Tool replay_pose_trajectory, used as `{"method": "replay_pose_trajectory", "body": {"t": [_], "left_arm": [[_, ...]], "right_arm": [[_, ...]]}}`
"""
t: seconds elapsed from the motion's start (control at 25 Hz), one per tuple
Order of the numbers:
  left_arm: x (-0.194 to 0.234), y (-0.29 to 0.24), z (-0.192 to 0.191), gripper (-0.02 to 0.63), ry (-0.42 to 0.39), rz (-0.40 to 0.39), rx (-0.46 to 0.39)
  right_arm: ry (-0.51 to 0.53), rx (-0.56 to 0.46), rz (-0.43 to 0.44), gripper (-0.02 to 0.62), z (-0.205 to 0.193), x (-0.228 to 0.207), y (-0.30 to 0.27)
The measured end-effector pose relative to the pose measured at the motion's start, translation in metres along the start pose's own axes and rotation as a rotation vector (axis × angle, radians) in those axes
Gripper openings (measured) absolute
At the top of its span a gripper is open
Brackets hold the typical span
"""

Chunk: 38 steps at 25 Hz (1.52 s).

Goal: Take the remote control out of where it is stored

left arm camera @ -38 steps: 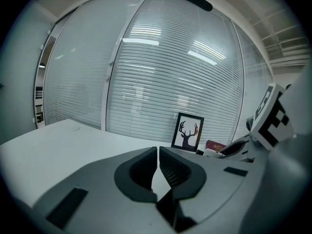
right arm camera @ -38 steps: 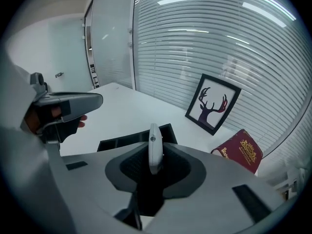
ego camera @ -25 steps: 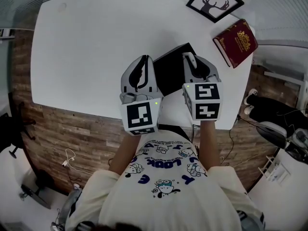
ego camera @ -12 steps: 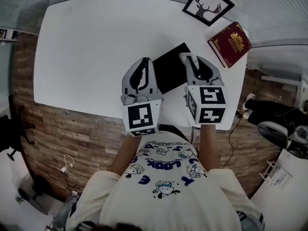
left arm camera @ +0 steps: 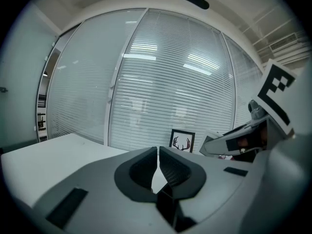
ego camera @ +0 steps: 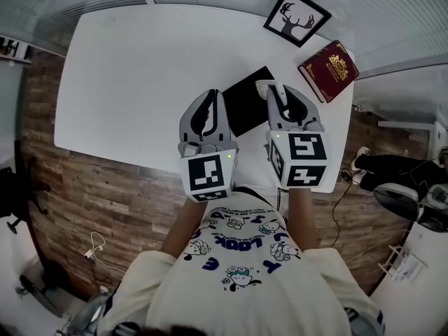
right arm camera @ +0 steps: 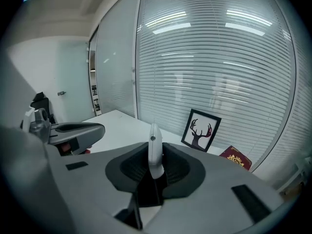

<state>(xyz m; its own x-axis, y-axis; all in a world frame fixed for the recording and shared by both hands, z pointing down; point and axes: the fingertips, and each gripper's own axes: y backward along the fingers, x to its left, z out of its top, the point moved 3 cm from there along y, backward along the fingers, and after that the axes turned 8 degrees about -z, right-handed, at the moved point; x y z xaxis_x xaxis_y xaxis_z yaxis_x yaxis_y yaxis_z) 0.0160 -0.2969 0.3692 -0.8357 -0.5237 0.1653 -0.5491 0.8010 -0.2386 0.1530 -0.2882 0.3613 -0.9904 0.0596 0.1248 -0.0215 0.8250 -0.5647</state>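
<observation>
We hold two tools over the near edge of a white table (ego camera: 133, 68). The right tool (right arm camera: 155, 164) is clamped on the remote control (right arm camera: 154, 150). This is a slim white piece standing on edge between the dark pads, and its rounded end sticks up past them. A small round button shows near that end. The remote control is off the table, held in the air.

The left tool (left arm camera: 158, 164) is narrow. Its jaws are drawn together to a thin slit and there is nothing between them.

From the head view, a flat black box (ego camera: 245, 102) lies on the table. It sits between the two tools and partly under their tips. We cannot tell from here whether it is open or closed.

Farther back on the right, a framed picture of a deer (ego camera: 297, 16) rests near the far corner of the table. A dark red book (ego camera: 329, 70) with a gold crest lies just beside the picture, at the right edge of the table.

The left tool shows at the left of the right gripper view, and the right tool shows at the right of the left gripper view. They are level with each other and apart. Slatted blinds behind glass fill the background in both gripper views.
</observation>
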Motion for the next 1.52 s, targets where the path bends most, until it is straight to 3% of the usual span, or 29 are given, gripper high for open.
{"method": "replay_pose_trajectory", "body": {"t": [0.52,1.08,1.52], "left_arm": [[0.000,0.032,0.021,0.028,-0.023,0.028,-0.055],[0.000,0.051,0.024,0.028,-0.037,0.059,-0.069],[-0.004,0.058,0.023,0.028,-0.035,0.054,-0.070]], "right_arm": [[0.005,-0.086,0.060,0.081,0.015,0.034,0.031],[0.027,-0.101,0.117,0.081,0.014,0.055,0.040],[0.022,-0.101,0.114,0.081,0.010,0.058,0.046]]}}
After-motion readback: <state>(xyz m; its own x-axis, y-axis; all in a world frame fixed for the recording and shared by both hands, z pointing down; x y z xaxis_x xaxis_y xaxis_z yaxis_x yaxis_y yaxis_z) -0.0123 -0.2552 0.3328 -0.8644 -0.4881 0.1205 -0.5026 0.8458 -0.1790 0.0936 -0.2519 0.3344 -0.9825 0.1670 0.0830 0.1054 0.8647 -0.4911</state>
